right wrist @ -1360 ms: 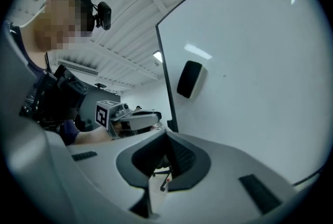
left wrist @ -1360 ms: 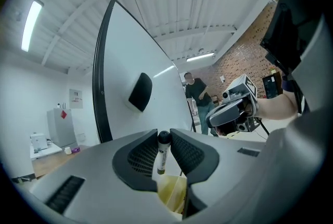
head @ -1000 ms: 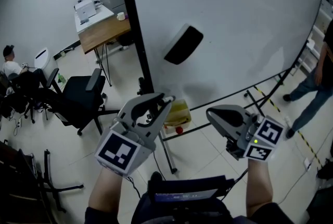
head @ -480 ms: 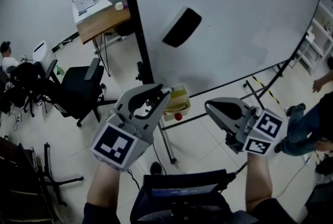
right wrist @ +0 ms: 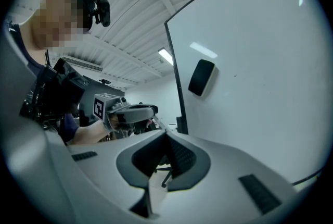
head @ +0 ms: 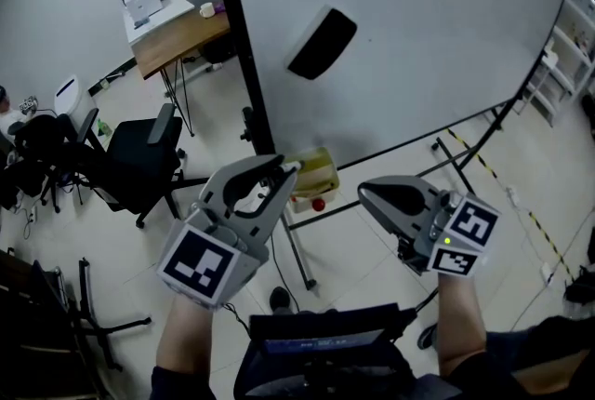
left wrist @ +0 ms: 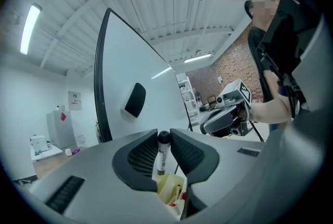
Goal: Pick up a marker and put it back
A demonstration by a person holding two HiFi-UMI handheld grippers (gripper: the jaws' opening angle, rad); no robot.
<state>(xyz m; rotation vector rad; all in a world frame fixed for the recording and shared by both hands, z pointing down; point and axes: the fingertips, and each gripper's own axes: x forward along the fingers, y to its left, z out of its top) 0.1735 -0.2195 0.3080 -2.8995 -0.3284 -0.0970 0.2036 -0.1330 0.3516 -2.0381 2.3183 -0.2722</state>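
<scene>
My left gripper [left wrist: 164, 135] is shut on a marker [left wrist: 161, 159] with a white barrel and a black cap, standing upright between the pads. Just beneath it sits a yellow holder [left wrist: 170, 190] on the whiteboard's ledge. In the head view the left gripper [head: 286, 171] reaches up to that yellow holder [head: 318, 173], with a small red object [head: 318, 204] below it. My right gripper [head: 365, 192] hangs to the right of the holder, away from the board. Its jaws [right wrist: 166, 137] meet at the tips with nothing between them.
A large whiteboard [head: 418, 26] on a black stand carries a black eraser [head: 323, 45]. A black office chair [head: 139, 166] and a wooden desk [head: 177, 40] with a printer stand to the left. A person's shoe [head: 581, 286] shows at the right edge.
The person walking at the right has left all but the edge of the view. Both grippers stay about where they were, the left still shut on the marker.
</scene>
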